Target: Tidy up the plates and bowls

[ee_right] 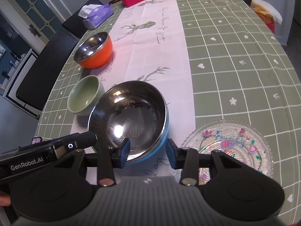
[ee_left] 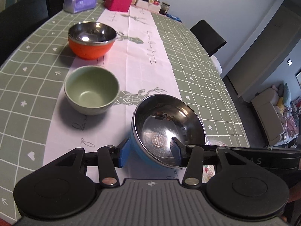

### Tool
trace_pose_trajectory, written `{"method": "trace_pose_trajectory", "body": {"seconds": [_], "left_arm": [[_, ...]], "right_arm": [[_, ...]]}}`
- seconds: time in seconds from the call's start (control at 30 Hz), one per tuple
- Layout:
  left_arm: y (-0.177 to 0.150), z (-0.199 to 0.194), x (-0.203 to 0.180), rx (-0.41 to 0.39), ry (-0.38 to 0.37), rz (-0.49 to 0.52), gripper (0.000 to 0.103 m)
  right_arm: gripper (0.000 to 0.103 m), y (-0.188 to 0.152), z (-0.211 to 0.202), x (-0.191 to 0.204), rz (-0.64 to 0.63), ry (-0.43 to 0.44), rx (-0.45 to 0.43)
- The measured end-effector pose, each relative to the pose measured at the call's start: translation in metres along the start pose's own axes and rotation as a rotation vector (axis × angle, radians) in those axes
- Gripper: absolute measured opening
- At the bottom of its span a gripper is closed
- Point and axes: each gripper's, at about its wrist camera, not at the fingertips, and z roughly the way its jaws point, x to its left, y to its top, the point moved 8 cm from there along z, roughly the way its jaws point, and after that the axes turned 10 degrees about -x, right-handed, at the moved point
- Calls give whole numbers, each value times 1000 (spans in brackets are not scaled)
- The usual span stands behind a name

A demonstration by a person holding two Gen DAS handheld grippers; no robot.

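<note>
Left hand-held gripper (ee_left: 150,153) clamping tilted blue bowl (ee_left: 167,128), right hand-held gripper (ee_right: 147,155) straddling its rim

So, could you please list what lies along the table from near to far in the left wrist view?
Blue bowl → green bowl → orange bowl → purple tissue pack.
</note>
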Motion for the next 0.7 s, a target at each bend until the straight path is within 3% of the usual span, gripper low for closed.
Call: {"method": "trace_pose_trajectory", "body": {"seconds": [0.17,0.4,0.7], "left_arm": [[-4,-7,-3,-11,-15,72,55],[-9,-17,-9,57,-71,178,55],[10,-37,-2,41,-114,320,55]], "right_arm": [[43,2,-12,11,-107,-6,-37],[44,0,-22,31,-250,16,-28],[50,15,-28,45,-271,49,-106]]}}
